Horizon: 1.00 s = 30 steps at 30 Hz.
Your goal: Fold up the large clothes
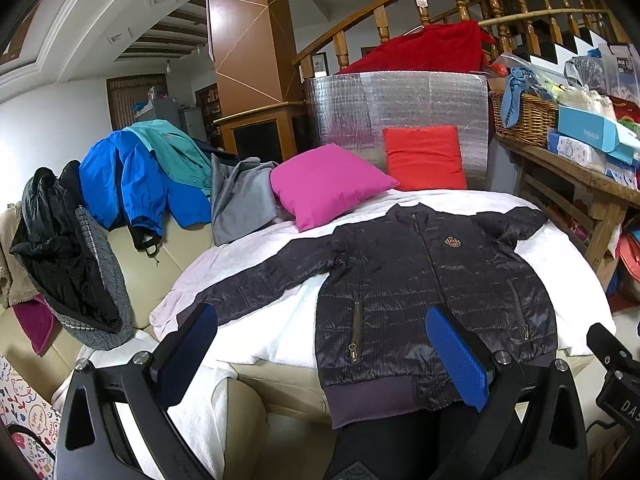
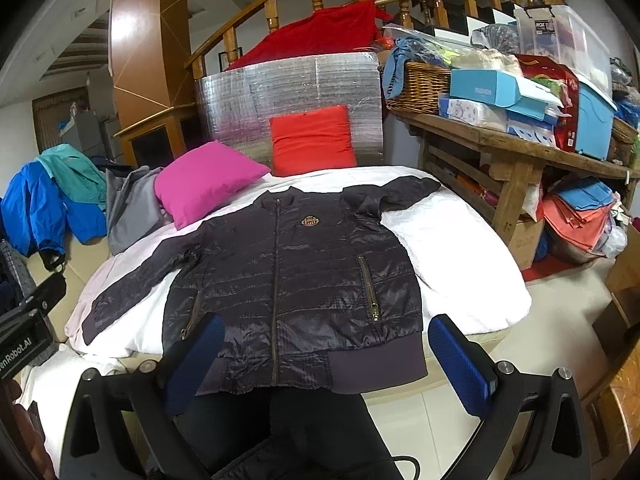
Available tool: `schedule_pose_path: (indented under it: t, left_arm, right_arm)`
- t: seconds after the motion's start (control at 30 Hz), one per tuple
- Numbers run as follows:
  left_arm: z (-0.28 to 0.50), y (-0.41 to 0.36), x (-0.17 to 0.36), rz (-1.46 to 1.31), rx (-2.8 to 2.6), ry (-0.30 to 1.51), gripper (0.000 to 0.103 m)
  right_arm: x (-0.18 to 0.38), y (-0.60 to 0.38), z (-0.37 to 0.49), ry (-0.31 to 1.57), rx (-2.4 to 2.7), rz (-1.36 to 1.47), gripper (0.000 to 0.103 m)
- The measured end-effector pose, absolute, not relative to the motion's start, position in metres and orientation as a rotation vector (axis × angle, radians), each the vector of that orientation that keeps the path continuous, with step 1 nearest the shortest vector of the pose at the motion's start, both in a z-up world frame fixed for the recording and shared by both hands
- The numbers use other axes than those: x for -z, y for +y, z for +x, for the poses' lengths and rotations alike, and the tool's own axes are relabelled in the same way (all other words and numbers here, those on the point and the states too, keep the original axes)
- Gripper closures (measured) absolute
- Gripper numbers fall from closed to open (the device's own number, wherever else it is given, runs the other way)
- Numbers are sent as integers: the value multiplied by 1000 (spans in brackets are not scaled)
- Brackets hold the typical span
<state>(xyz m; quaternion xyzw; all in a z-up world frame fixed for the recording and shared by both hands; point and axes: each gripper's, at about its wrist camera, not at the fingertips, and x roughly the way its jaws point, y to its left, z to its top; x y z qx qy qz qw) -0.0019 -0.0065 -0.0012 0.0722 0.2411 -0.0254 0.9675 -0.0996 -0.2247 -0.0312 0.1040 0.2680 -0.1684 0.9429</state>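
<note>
Hovering with both grippers (image 1: 332,350) (image 2: 330,354) released (nothing gripped) at the bed's (image 2: 460,240) near edge, needing to be pinching the jacket's (image 2: 296,264) hem corners evenly.

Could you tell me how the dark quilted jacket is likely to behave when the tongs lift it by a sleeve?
The jacket looks thin and limp, so it would probably sag and trail. Its shiny quilted shell suggests it may slip in a light pinch. The hem already overhangs the white cover, so it could slide off if tugged.

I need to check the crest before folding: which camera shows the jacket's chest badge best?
The right wrist view: the badge sits near the centre, facing the camera on the dark jacket. The left wrist view shows it too, farther off-centre.
</note>
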Motion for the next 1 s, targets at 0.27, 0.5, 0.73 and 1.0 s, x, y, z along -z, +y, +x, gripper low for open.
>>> schedule_pose_path:
  t: [0.27, 0.5, 0.73, 1.0]
  left_arm:
    - [-1, -7, 3, 150, 54, 494, 0]
    - [-2, -6, 4, 149, 55, 497, 0]
    - [-2, -6, 4, 149, 56, 498, 0]
    - [-2, -5, 7, 149, 57, 503, 0]
  right_arm:
    - [30, -226, -100, 541, 347, 214, 0]
    - [31, -227, -100, 544, 347, 215, 0]
    - [31, -227, -99, 545, 347, 217, 0]
    - [33, -227, -99, 547, 347, 220, 0]
